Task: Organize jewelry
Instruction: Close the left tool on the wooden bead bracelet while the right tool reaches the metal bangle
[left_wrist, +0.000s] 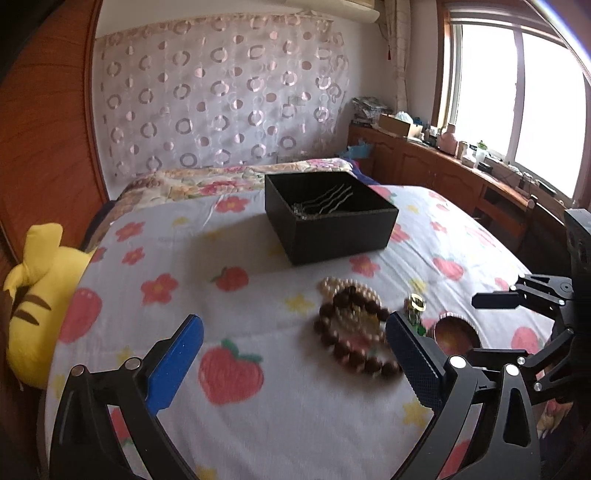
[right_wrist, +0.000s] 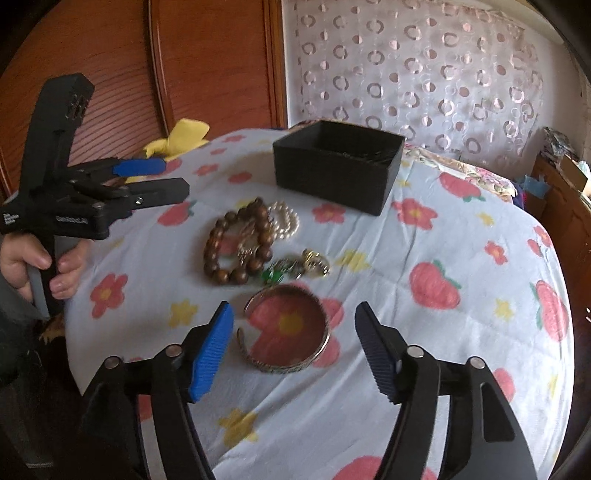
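Both pairs of jaws stand apart with nothing clamped. At the bottom of the right wrist view, the right gripper (right_wrist: 295, 347) hangs over a metal bangle (right_wrist: 286, 332), which lies on the flowered bedspread (right_wrist: 461, 236) between the two pads, neither one touching it. The left gripper (left_wrist: 295, 354) fills the lower part of its own view, spread wide, with the jewelry heap just beyond its right-hand pad.

As for progress, the black box (left_wrist: 328, 221) in the upper centre of the left view already holds some wavy silver hairpins (left_wrist: 325, 205), so I judge the sorting begun but far from finished. Outside it, in mid-frame of the right view, lie a wooden bead bracelet (right_wrist: 236, 247), a pearl strand (right_wrist: 286, 219), a green-stoned piece (right_wrist: 273, 275) and a gold trinket (right_wrist: 316, 264), all bunched together, plus the bangle. That looks like the next thing to lift
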